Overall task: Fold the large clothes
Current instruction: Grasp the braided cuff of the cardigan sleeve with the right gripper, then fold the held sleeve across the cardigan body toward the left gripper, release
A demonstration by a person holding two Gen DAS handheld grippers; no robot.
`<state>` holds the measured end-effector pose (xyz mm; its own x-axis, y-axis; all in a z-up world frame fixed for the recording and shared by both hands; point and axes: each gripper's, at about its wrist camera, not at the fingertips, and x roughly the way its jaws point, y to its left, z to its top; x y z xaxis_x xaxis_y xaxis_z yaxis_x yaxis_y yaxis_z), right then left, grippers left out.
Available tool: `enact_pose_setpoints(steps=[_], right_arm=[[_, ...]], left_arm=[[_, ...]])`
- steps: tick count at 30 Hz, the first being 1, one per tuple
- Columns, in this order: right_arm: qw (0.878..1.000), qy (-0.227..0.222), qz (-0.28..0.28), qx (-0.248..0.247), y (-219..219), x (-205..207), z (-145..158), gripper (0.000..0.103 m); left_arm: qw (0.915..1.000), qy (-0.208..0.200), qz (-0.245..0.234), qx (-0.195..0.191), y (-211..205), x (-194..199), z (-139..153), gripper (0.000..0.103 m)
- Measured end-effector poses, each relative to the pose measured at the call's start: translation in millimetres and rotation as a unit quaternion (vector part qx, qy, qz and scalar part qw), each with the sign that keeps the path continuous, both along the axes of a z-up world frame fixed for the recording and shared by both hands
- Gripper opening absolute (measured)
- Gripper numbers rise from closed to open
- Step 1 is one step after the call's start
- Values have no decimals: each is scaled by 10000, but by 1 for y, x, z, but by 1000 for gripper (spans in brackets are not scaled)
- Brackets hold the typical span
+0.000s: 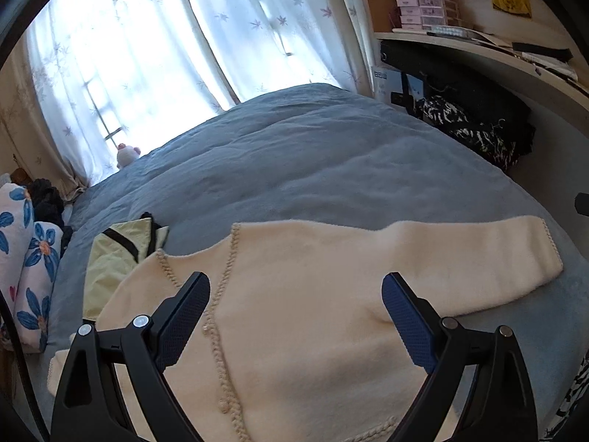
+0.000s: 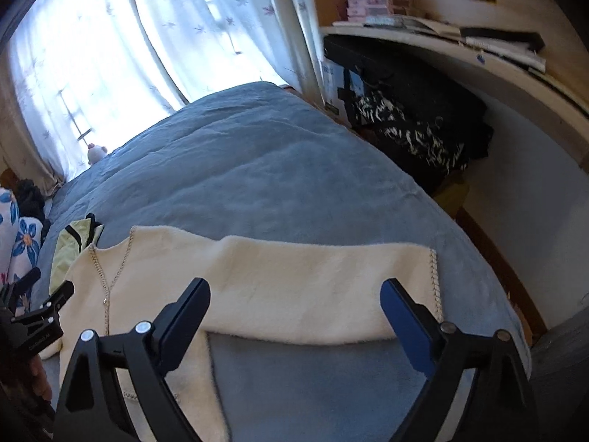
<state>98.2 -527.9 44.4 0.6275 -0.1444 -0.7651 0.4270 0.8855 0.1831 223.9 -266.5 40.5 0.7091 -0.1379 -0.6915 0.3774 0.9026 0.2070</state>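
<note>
A cream knitted cardigan (image 1: 294, 294) lies flat on the blue bed cover (image 1: 294, 154), front up, with a braided edge and buttons down its middle. One sleeve (image 2: 313, 287) stretches out to the right. My left gripper (image 1: 294, 294) hovers above the cardigan's chest, open, nothing between its fingers. My right gripper (image 2: 294, 302) hangs over the outstretched sleeve, open and not touching the cloth. The left gripper (image 2: 40, 316) also shows at the left edge of the right wrist view.
A folded pale green garment (image 1: 117, 254) lies left of the cardigan. Floral pillows (image 1: 25, 258) sit at the far left. A dark heap of patterned clothes (image 1: 475, 129) lies under a desk shelf (image 1: 478, 55) on the right. Curtains (image 1: 147, 55) hang behind the bed.
</note>
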Motion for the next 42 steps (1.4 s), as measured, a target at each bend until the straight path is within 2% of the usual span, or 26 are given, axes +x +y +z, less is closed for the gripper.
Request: enact_pose_setpoints(steps=[4,7,12,15,17,19,22,23,25,26,27,28,30,32,36,39,42], right_arm=[[9974,406,-377,466,-58,6,-47,93],[9924,663,-560,869,-92,4,-81,93],[9827,1138,-926,1131,-132,-5,-128,93],[9784,1246,-996,1318,-144,-6,-148,93],[9762,1319,-1014,1388,-151,-2,-160,87],[9731,1428,-1068,1458,-158,1,-173,74],[9716,1364,-1115,1578,-161,2,-184,73],[9720,1344,-1128,1561,-160,2,-184,71],[9744,1403,-1094,1373,-155,5,-183,47],[9756,1456,-1080,1243,-153,5,-182,42],[9767,1489,-1010,1171,-149,6,-178,26],[9772,1445,-956,1231,-146,5,-174,20],[9807,1357,-970,1023,-135,3,-156,19],[9870,1036,-820,916,-117,3,-131,19],[9973,137,-132,714,-52,13,-62,19],[9958,-297,650,571,19,32,-24,19],[9866,-501,1473,493,101,61,-14,19]], left_arm=[[9989,260,-394,77,-46,5,-38,94],[9957,633,-649,167,-81,8,-67,94],[9926,1034,-633,71,-117,19,-108,94],[9904,1272,-529,-81,-129,27,-126,94],[9896,1349,-481,-123,-134,29,-136,94],[9889,1404,-474,-112,-139,31,-145,94],[9879,1469,-489,-64,-141,28,-155,94],[9879,1473,-490,-34,-142,27,-157,94],[9881,1458,-484,-9,-139,26,-159,94],[9882,1458,-476,-5,-137,25,-159,94],[9881,1462,-475,-27,-134,25,-157,94],[9881,1463,-474,-58,-130,25,-154,94],[9889,1416,-438,-123,-116,24,-144,94],[9905,1305,-395,-182,-97,22,-132,94],[9928,1111,-184,-401,-43,21,-102,94],[9933,981,32,-616,8,20,-83,94],[9925,847,389,-792,64,19,-70,94]])
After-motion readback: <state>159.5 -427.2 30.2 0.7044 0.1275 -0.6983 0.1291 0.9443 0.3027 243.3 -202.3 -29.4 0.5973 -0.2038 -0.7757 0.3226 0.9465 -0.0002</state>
